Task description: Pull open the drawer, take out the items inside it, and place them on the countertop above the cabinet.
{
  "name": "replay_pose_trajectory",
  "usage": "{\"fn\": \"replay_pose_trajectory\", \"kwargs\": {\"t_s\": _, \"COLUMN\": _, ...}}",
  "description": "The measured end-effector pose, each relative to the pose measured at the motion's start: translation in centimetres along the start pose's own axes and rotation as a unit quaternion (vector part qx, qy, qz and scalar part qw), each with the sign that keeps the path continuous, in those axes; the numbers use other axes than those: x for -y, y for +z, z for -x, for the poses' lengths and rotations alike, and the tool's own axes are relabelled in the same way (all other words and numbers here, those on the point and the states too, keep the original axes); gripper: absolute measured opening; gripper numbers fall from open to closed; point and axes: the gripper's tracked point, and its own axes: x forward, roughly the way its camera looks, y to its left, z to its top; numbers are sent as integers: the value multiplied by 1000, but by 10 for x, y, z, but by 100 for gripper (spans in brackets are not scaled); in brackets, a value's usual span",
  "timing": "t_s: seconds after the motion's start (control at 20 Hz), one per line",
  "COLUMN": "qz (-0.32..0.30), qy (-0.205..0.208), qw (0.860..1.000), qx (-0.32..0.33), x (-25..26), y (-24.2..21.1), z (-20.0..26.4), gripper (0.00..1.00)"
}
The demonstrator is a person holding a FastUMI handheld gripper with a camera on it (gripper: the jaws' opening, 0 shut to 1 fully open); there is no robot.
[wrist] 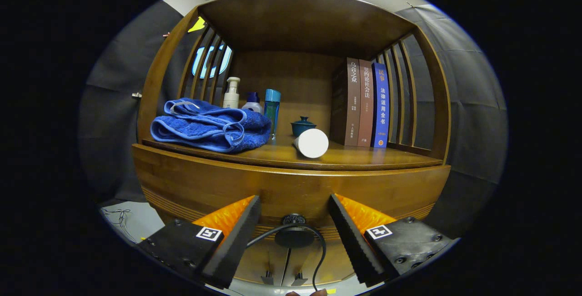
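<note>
Between the spread fingers, the gripper (294, 205) is facing the drawer (291, 191) front, its dark round knob (294, 219) sitting just ahead, nothing clamped. Drawer is looking closed. Up on the countertop (363, 159): blue towel (211, 125), three bottles (252, 100), teal lidded cup (302, 126), white cylinder (311, 143) lying down, three books (363, 102) standing upright.

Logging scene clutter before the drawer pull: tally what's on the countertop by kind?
Books: 3
Bottles: 3
Towel: 1
Lidded teacup: 1
White cylinder lying down: 1
Total: 9
The tool is open, with the drawer knob between its fingers.
</note>
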Motion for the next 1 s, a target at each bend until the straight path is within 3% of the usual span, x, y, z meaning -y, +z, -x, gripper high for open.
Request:
{"fn": "replay_pose_trajectory", "kwargs": {"t_s": 0.25, "qz": -5, "qy": 1, "qw": 1000, "qx": 6, "x": 3, "y": 0, "z": 0, "gripper": 100}}
{"fn": "replay_pose_trajectory", "kwargs": {"t_s": 0.5, "qz": 5, "qy": -8, "qw": 999, "qx": 36, "x": 30, "y": 38, "z": 3, "gripper": 99}}
{"fn": "replay_pose_trajectory", "kwargs": {"t_s": 0.75, "qz": 40, "qy": -32, "qw": 997, "qx": 65, "x": 92, "y": 73, "z": 12, "gripper": 99}}
{"fn": "replay_pose_trajectory", "kwargs": {"t_s": 1.0, "qz": 34, "qy": -63, "qw": 994, "qx": 87, "x": 172, "y": 106, "z": 31, "gripper": 99}}
